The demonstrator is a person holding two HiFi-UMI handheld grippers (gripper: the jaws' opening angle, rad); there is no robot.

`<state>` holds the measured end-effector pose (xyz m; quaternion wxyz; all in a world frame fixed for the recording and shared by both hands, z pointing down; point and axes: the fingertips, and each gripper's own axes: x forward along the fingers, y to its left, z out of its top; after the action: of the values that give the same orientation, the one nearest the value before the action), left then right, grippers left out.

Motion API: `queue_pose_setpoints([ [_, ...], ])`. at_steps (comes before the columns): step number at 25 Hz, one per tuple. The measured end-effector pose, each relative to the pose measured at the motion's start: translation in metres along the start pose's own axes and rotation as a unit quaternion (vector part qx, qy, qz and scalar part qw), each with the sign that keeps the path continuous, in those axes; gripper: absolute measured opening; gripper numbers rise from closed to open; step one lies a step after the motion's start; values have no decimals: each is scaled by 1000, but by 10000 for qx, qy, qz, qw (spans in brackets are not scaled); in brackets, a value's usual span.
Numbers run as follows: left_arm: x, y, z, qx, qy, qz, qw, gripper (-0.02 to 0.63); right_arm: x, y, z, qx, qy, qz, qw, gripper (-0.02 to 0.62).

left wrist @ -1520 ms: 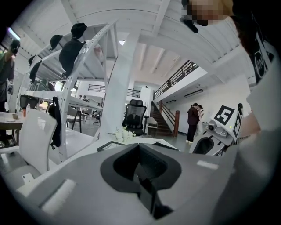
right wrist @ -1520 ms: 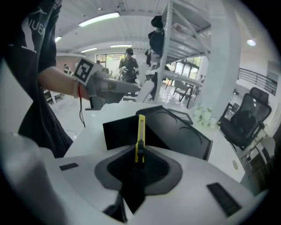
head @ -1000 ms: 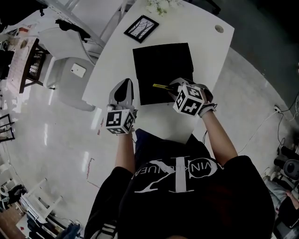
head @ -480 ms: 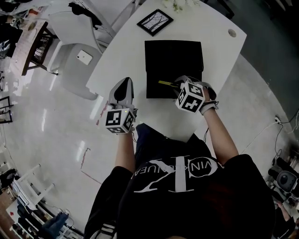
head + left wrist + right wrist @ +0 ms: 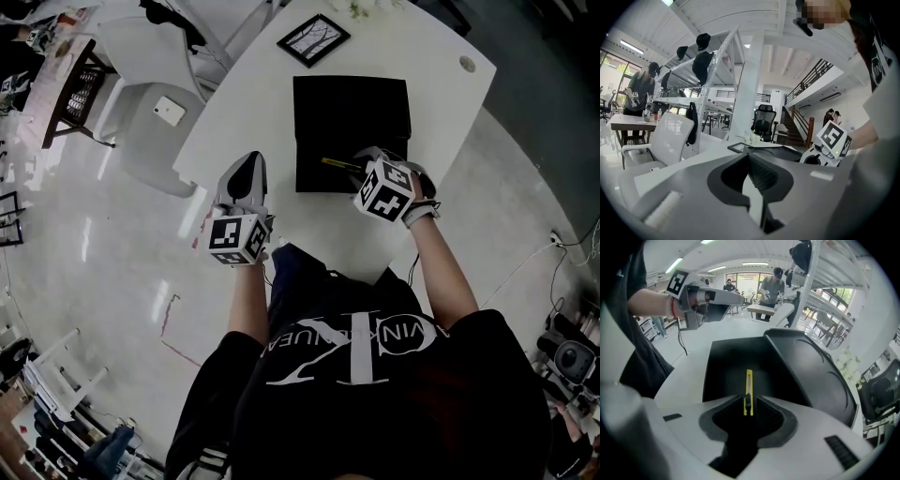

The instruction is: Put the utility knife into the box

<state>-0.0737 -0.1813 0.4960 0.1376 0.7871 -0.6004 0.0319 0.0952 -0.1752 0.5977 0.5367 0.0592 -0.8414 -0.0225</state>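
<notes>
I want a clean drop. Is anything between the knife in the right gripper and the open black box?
Nothing visible. The right gripper holds the utility knife over the box, whose inside looks bare; its lid is swung aside.

White print is carried on the chest of the person's black T-shirt (image 5: 352, 342), seen upside-down in the head view: a large interlocked monogram w/ a line of caps run across it. Only part of that line can be read, approx. "VIN K" on the right side; the rest is too distorted & creased to be made out. Black-and-white square code markers, pattern only, are borne by the cube (image 5: 231, 238) of the left gripper (image 5: 247, 167) & the cube (image 5: 384, 190) of the right gripper (image 5: 364, 161).
</notes>
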Motion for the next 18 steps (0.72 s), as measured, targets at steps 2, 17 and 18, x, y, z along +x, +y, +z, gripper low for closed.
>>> queue_pose_setpoints([
  [2, 1, -1, 1, 16, -1, -38, 10000, 9, -3, 0, 1, 52, -44, -32, 10000, 93],
  [17, 13, -13, 18, 154, -91, -353, 9992, 9, -51, -18, 10, 1280, -1169, -510, 9835, 33],
  [18, 14, -14, 19, 172, -101, -372, 9991, 9, -55, -20, 10, 1348, -1249, -572, 9813, 29],
])
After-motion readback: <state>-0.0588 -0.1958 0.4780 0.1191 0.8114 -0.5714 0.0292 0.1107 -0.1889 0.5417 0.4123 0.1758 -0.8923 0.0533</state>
